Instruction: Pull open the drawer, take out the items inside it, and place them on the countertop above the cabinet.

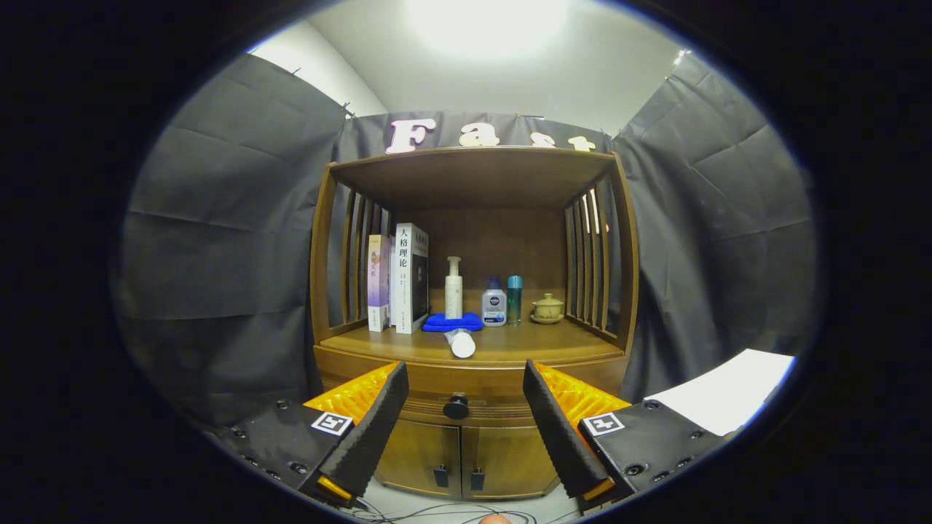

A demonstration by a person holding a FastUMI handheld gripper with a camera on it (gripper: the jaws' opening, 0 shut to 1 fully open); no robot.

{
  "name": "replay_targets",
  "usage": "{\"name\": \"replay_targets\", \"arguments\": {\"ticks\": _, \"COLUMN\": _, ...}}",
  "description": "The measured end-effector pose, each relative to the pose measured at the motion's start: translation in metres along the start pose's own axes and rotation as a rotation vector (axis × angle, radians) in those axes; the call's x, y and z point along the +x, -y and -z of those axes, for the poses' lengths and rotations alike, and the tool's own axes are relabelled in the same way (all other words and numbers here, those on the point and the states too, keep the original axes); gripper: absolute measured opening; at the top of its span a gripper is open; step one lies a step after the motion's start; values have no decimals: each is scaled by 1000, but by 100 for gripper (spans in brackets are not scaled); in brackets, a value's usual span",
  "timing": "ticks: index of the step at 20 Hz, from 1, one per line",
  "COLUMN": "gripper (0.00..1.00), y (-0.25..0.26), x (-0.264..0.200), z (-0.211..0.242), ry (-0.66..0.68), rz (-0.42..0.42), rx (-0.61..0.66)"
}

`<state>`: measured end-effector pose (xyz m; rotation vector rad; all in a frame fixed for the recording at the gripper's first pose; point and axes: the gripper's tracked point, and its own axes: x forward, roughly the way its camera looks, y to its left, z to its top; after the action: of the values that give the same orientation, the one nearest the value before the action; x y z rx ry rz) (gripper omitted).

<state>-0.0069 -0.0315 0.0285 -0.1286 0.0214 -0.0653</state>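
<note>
The tongs [464, 378] are seen released, the two fingers spread wide apart and nothing held between them. Framed in the gap between the fingers, beyond their tips, is the round black knob [456, 406] of the shut wooden drawer [437, 382], which is set in the front of a brown wooden cabinet [473, 437]. No contact is made with the knob; the fingers are held well back from it.

Above the drawer, the wooden counter [531, 342] is seen under an open shelf frame with slatted sides. Near its front edge, a white tube [460, 342] is laid on its side, cap end toward the tongs. Just behind it, a folded blue cloth [437, 322] is spread, and a tall white pump bottle [453, 287] is stood upright on it. To the right, a small clear bottle with a blue cap [494, 304] and a slim teal bottle [514, 298] are placed side by side, with a small yellowish lidded teapot [547, 308] further right. At the left, two upright books [399, 280] are leaned by the slats.

Below the drawer, two cabinet doors [460, 458] with small dark handles are shut. Cables [437, 513] are trailed on the floor.
</note>
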Motion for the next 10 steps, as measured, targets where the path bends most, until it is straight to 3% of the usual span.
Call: {"name": "replay_targets", "arguments": {"ticks": 10, "gripper": 99, "y": 3, "x": -3, "z": -2, "ry": 7, "rz": -1, "rx": 16}}
